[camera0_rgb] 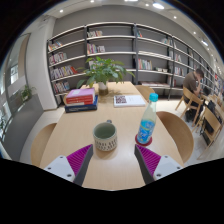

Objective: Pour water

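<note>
- The gripper is held spread apart, nothing being grasped; its 2 fingers are seen with their magenta pads facing inward and an empty gap between them.
- The tool is judged to be held roughly level, slightly above the table, and pointed along its length toward the far edge; the holding hand is not shown.
- Just ahead of the fingers, near the table's near edge, a green mug is seen upright on a dark red coaster, with its handle turned to one side.
- Just beside the mug, a blue water bottle is seen standing upright with its cap on; the 2 are judged to be apart, not touching.
- The step in hand is judged to be the approach: nothing is lifted yet, and no water has been poured.
- The next move is judged to call for the fingers to be carried to either side of the bottle and closed on its body; whether the cap must be removed first cannot be told.
- Toward the far edge, a stack of books, a potted plant and an open booklet are seen.
- Beyond the table, bookshelves are seen, and a seated person at another table.
</note>
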### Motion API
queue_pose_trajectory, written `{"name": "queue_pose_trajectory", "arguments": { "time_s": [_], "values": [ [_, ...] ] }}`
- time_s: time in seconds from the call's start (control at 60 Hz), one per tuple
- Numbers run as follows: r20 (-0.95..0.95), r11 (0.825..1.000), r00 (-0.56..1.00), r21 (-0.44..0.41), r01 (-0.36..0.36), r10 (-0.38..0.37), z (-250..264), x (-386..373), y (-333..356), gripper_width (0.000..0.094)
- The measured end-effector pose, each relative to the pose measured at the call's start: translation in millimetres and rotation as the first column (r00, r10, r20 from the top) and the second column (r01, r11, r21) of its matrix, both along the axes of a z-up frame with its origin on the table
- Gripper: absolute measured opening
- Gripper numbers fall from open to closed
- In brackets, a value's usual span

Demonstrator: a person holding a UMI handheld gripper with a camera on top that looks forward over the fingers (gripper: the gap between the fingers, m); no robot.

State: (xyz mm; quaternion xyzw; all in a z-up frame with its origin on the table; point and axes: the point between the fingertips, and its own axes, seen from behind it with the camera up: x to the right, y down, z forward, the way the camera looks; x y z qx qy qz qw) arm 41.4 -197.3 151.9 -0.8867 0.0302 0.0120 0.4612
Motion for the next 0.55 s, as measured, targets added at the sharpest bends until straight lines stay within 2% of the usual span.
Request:
{"name": "queue_pose_trajectory", "arguments": {
  "time_s": [0.25,0.55],
  "values": [
    [0.047,0.997,0.999,0.078,-0.008,0.004,54,-8,4,0.0852],
    [0.025,0.996,1.000,0.091,0.012,-0.015,68,-16,-1,0.0852]
  ]
}}
